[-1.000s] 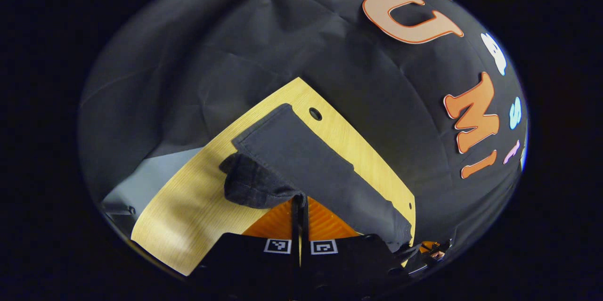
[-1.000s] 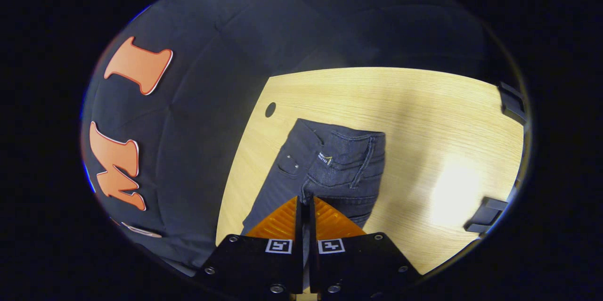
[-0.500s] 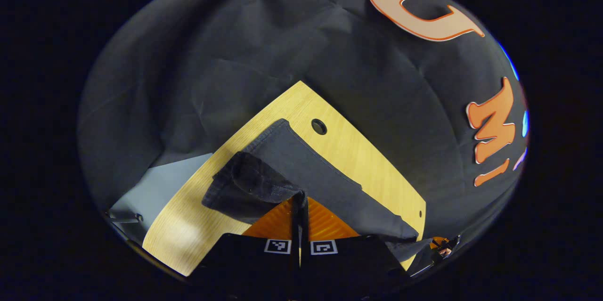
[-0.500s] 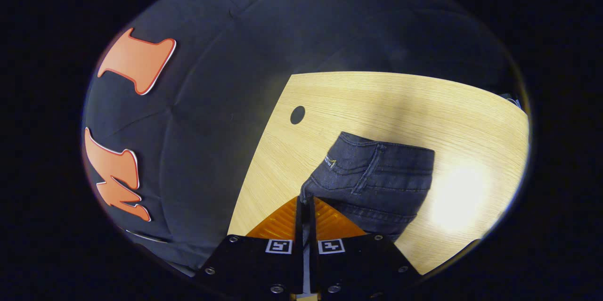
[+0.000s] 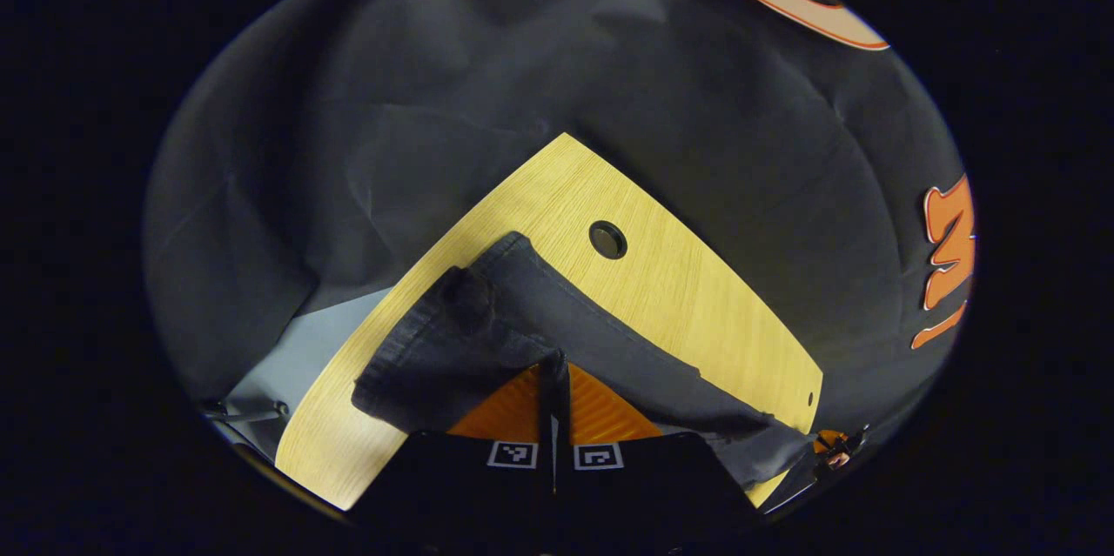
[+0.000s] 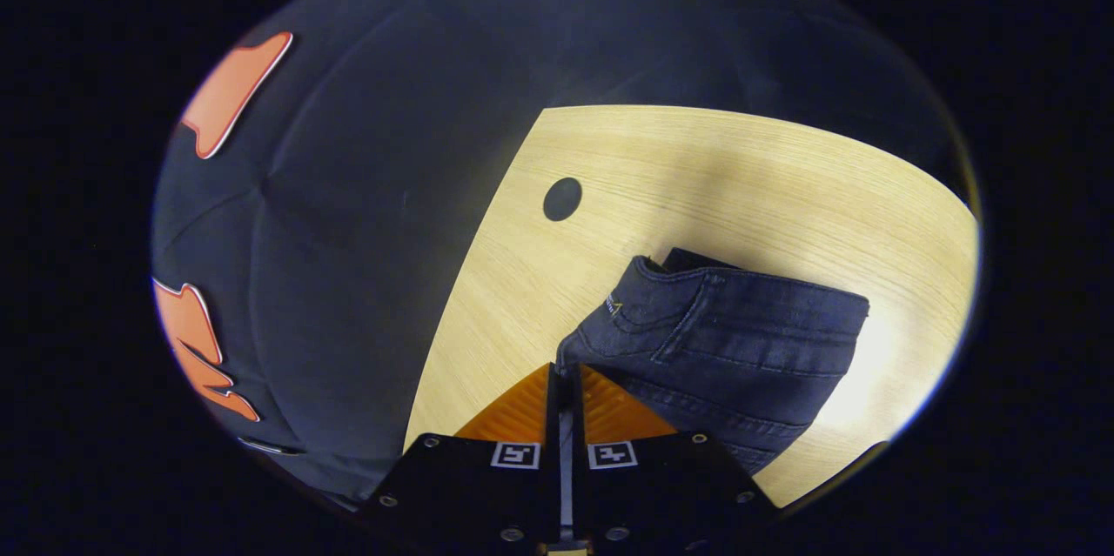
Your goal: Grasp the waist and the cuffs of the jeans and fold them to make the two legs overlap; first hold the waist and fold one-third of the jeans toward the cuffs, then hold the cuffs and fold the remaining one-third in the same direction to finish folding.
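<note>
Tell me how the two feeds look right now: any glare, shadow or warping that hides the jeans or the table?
Right gripper view: a bright glare patch on the table beside the jeans, whose stitching reads sharp. Left gripper view: dimmer, the jeans a dark mass with little detail. Both views: fisheye warping bows the table edges; the picture darkens toward the rim.

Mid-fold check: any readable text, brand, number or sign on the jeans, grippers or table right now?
Small tag on the waist of the dark denim jeans: pale print, too small to read.
Black-and-white square markers on the left gripper and right gripper: coded patterns, no words.
Light wooden table: no text.
</note>
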Demonstrator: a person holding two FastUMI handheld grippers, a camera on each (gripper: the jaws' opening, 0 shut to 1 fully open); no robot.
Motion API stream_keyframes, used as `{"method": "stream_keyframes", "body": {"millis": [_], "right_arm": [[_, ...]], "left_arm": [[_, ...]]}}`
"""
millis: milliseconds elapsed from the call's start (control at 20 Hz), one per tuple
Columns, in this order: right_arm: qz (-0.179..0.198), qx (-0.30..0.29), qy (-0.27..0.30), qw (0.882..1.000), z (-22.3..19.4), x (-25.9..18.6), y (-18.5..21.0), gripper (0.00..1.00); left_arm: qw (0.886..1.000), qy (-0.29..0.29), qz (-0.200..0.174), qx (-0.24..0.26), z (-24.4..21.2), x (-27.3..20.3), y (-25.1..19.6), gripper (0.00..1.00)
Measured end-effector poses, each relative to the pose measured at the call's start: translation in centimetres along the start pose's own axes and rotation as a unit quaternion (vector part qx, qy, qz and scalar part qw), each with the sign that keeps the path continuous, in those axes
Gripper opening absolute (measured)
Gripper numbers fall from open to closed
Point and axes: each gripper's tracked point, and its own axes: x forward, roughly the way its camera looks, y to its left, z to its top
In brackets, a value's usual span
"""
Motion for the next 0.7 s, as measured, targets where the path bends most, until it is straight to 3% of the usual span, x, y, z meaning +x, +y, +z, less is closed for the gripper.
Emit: {"method": "stream_keyframes", "body": {"millis": [250, 350, 400, 450, 500, 600, 650, 700], "right_arm": [[-0.013, 0.022, 0.016, 1.000, 0.1, 0.4, 0.0, 0.06], [-0.021, 0.032, 0.024, 0.999, 0.1, 0.4, 0.0, 0.06], [-0.013, 0.035, 0.025, 0.999, 0.1, 0.5, 0.1, 0.06], [-0.010, 0.036, 0.023, 0.999, 0.0, 0.3, 0.1, 0.02], [-0.005, 0.036, 0.018, 0.999, 0.3, 0.0, 0.3, 0.17], [-0.011, 0.023, 0.011, 1.000, 0.6, -0.8, -0.7, 0.31], [-0.019, 0.011, 0.010, 1.000, 0.9, -1.5, -1.1, 0.33], [-0.032, -0.004, 0.012, 0.999, 0.8, -2.1, -1.9, 0.50]], "left_arm": [[0.999, 0.020, 0.026, 0.014, 0.3, 3.1, 0.0, 0.01], [0.998, 0.031, 0.046, 0.031, 0.3, 3.1, 0.4, 0.09], [0.997, 0.027, 0.049, 0.046, 0.4, 3.4, 0.3, 0.25], [0.996, 0.034, 0.056, 0.062, 0.3, 3.2, 0.4, 0.27], [0.994, 0.049, 0.056, 0.077, -0.2, 2.9, 0.1, 0.28], [0.991, 0.057, 0.055, 0.106, -0.4, 2.1, -0.5, 0.65], [0.990, 0.060, 0.059, 0.117, -0.4, 2.1, -0.6, 0.61], [0.988, 0.070, 0.059, 0.124, -0.7, 1.2, -0.8, 0.62]]}}
